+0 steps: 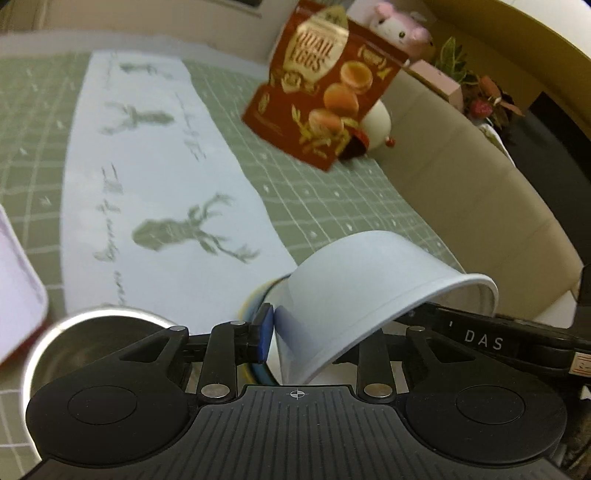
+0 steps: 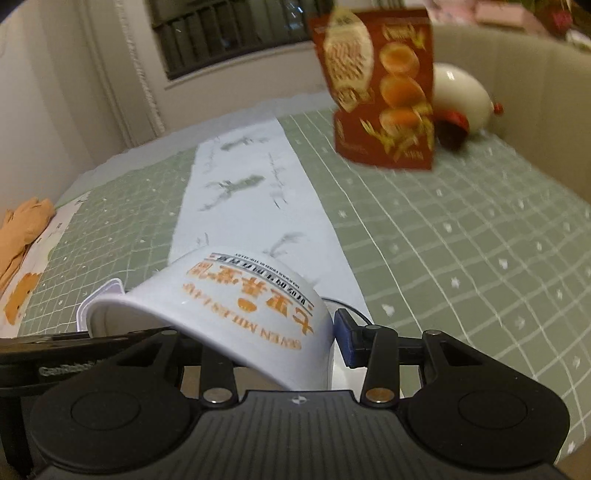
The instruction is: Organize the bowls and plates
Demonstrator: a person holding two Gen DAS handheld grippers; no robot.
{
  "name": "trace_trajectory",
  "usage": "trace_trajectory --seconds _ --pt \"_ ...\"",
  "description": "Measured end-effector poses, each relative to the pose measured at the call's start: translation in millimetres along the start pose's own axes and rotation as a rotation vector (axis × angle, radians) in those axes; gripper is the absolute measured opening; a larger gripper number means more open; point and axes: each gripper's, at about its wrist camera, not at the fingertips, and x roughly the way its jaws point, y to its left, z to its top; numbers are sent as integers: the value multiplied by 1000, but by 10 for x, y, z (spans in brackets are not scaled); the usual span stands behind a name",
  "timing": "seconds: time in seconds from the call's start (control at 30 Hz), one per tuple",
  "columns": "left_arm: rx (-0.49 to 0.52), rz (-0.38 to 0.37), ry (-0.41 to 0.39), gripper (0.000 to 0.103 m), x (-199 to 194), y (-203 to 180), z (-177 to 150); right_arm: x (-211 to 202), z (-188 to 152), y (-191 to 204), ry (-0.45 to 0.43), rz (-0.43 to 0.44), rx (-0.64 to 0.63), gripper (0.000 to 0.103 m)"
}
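each tool carries a tilted paper bowl above the table's near edge: the left gripper (image 1: 317, 332) is clamped on a plain white bowl (image 1: 369, 288), the right gripper (image 2: 295, 332) on a printed bowl (image 2: 236, 302) (probably for stacking).

A red-brown quail-egg snack bag (image 1: 325, 85) stood on the green grid tablecloth (image 2: 461, 229), crossed by a white runner printed with deer (image 1: 155, 192). Behind the bag lay a white rounded ornament (image 2: 458, 96). A pink plush toy (image 1: 399, 22) and leafy plants (image 1: 476, 88) sat beyond. Orange cloth (image 2: 22, 229) lay at the desk's edge.
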Motion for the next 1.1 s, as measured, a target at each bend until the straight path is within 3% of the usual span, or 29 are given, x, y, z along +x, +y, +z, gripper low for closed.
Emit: trace_trajectory --seconds 0.23,0.5,0.83,1.1 --pt "7 19 72 26 275 14 -40 208 -91 -194 60 -27 49 40" --pt "-35 44 49 26 234 166 13 358 -177 -373 80 -64 110 40" --pt "2 87 108 25 375 111 -54 383 -331 -424 108 -66 125 40" --pt "35 123 104 26 398 75 -71 432 -397 -525 115 -103 150 40"
